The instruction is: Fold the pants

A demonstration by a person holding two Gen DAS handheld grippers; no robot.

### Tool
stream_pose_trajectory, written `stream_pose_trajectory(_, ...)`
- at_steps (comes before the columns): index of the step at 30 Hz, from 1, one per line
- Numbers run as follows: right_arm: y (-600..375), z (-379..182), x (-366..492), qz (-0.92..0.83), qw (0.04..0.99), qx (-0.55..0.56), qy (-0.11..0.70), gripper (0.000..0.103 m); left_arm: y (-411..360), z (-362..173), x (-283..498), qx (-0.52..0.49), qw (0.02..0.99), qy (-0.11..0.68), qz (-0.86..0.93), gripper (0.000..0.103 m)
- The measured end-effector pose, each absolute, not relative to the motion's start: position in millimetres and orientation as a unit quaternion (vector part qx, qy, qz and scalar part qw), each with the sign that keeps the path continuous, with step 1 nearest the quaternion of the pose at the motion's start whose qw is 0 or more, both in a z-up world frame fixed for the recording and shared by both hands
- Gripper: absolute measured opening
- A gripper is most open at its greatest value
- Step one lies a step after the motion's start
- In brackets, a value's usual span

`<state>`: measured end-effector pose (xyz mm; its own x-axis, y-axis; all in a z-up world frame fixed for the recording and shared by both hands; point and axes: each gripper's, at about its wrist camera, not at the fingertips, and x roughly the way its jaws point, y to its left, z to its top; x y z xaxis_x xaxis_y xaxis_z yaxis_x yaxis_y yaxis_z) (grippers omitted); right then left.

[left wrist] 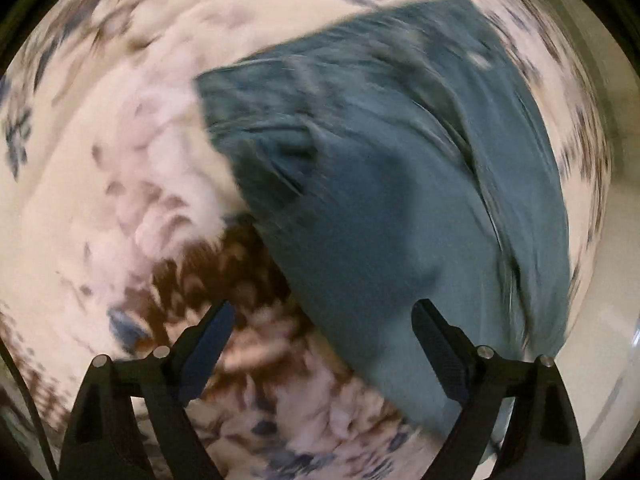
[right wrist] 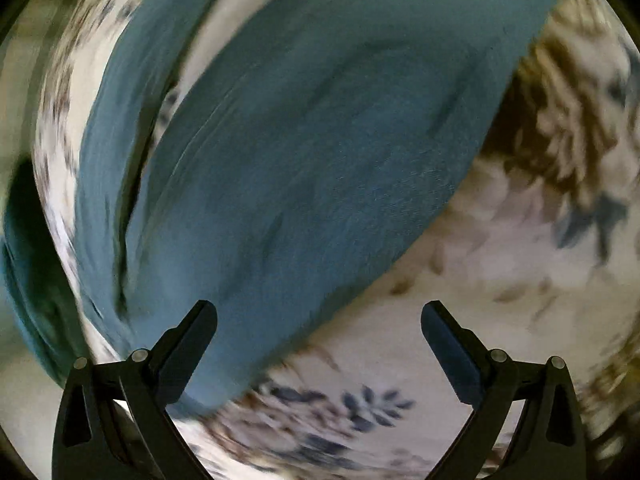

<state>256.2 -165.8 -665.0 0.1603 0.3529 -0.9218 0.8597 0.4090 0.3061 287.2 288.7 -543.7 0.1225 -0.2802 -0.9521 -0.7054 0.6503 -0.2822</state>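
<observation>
Blue-grey pants lie on a floral bedspread. In the left wrist view the waistband end with a pocket is at upper centre and the cloth runs down to the right. My left gripper is open and empty above the pants' edge. In the right wrist view the pants show as two legs side by side, running from upper right to lower left. My right gripper is open and empty over a leg's lower edge. Both views are motion-blurred.
The floral bedspread has white, brown and dark blue leaf patterns. A pale floor shows past the bed edge at the right. A dark teal cloth lies at the left edge of the right wrist view.
</observation>
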Motion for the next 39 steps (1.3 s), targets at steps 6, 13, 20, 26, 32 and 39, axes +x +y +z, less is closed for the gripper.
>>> stream_pose_trajectory(6, -160, -703, 259, -0.212, 0.583, 0.529, 0.579, 0.103, 319, -598, 293, -0.502, 0.603, 0.593, 0.182, 0.090)
stream_pose_trajectory(13, -147, -722, 286, -0.198, 0.603, 0.514, 0.577, 0.097, 299, -574, 306, -0.454, 0.662, 0.558, 0.209, 0.025)
stream_pose_trajectory(20, -159, -712, 296, -0.206, 0.644, 0.478, 0.560, 0.012, 286, -544, 284, -0.405, 0.711, 0.535, 0.212, 0.018)
stream_pose_trajectory(26, -162, -680, 276, -0.181, 0.681, 0.442, 0.555, 0.007, 304, -516, 279, -0.395, 0.729, 0.522, 0.199, 0.017)
stream_pose_trajectory(32, -157, -691, 267, -0.165, 0.646, 0.440, 0.602, 0.009, 318, -568, 276, -0.395, 0.675, 0.591, 0.198, 0.032)
stream_pose_trajectory(39, -168, -676, 290, -0.121, 0.611, 0.445, 0.643, 0.084, 260, -525, 263, -0.174, 0.698, 0.664, 0.203, 0.042)
